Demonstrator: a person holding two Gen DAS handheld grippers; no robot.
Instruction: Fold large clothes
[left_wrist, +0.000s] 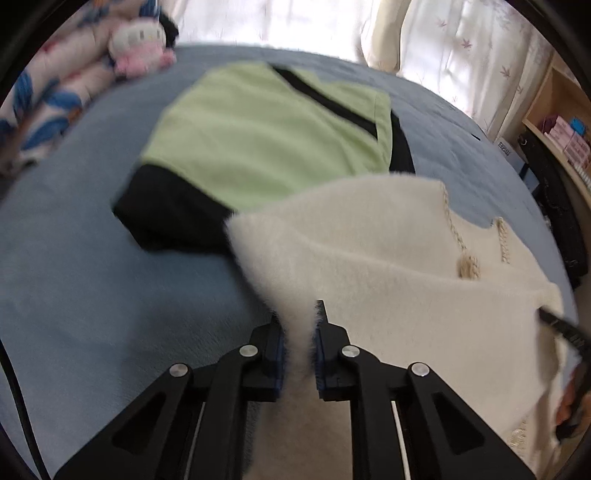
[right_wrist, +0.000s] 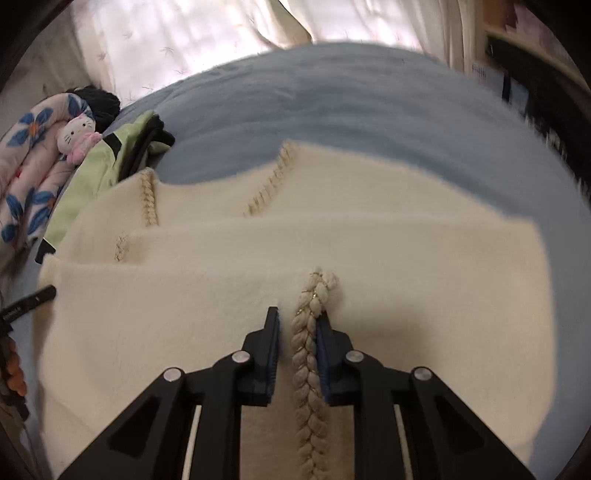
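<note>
A cream fuzzy sweater is lying partly folded on a bed covered with a blue blanket, and both grippers are holding it along its near side.

In the left wrist view, the left gripper is pinching a raised fold of the cream sweater, with the fuzzy fabric standing up between the two closed jaws. The cloth is lifting from the blanket at that point and is draping away to the right, where a braided trim is showing on the garment.

In the right wrist view, the right gripper is clamping the sweater at a thick braided cord edging, which is running up between the jaws; the jaws are closed on the cord and on the fabric beside it. More braided stitching is showing farther back on the garment.

Beyond the sweater, a folded green and black garment is resting on the blanket, its near edge tucked under or just behind the cream fabric. A white and pink plush cat is sitting beside a floral quilt roll at the far left of the bed. Pale curtains are hanging behind the bed, and a wooden shelf is standing at the right.
</note>
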